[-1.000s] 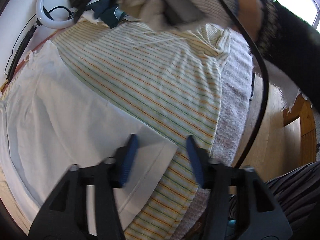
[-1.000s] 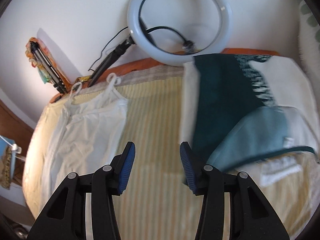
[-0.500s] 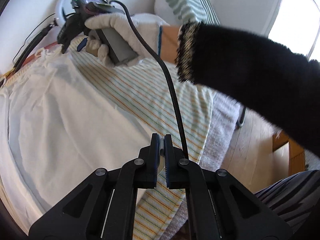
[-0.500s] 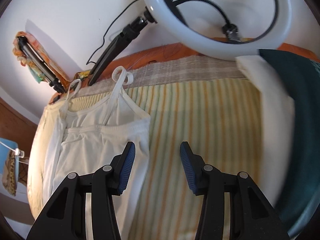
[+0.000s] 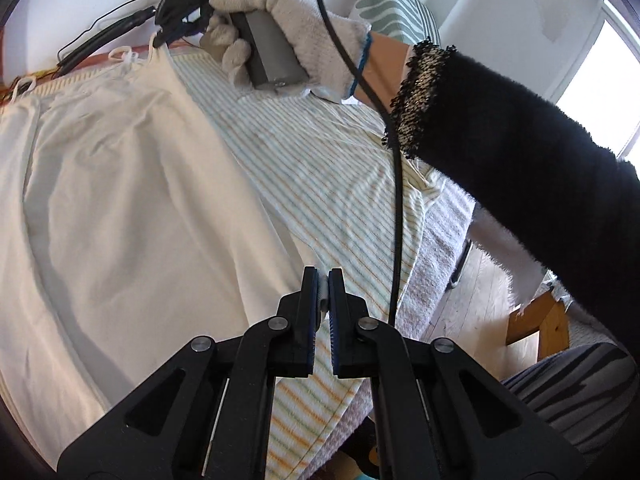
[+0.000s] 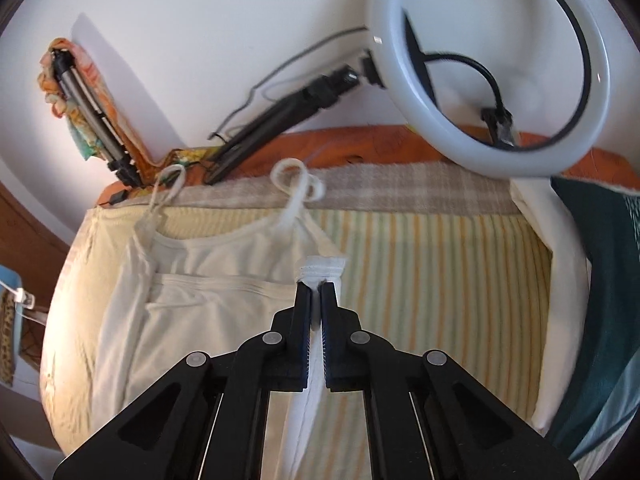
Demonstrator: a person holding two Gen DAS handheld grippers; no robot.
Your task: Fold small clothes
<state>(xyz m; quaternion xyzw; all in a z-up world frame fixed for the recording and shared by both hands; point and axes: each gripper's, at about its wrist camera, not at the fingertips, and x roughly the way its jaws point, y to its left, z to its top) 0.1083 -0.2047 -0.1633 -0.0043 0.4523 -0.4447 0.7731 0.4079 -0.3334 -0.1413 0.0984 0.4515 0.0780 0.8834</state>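
Observation:
A white strappy camisole (image 5: 120, 200) lies flat on a striped cloth (image 5: 328, 184) over the bed. My left gripper (image 5: 323, 280) is shut on the camisole's lower right hem corner. My right gripper (image 6: 316, 292) is shut on the camisole's upper right edge (image 6: 320, 268) below the shoulder strap (image 6: 296, 184). In the left wrist view the right gripper (image 5: 172, 28) is at the far top, held by a gloved hand (image 5: 280, 20), lifting the strap corner.
A ring light (image 6: 492, 60) on a tripod leans at the wall behind the bed. Folded dark green and white clothes (image 6: 592, 280) lie at the right. A black cable (image 5: 396, 184) hangs from the right gripper. The bed edge and wooden floor (image 5: 472, 304) are at the right.
Both grippers have shut on the camisole's right edge: the left on the hem corner, the right at the top. The right gripper moved left from the folded clothes to the camisole.

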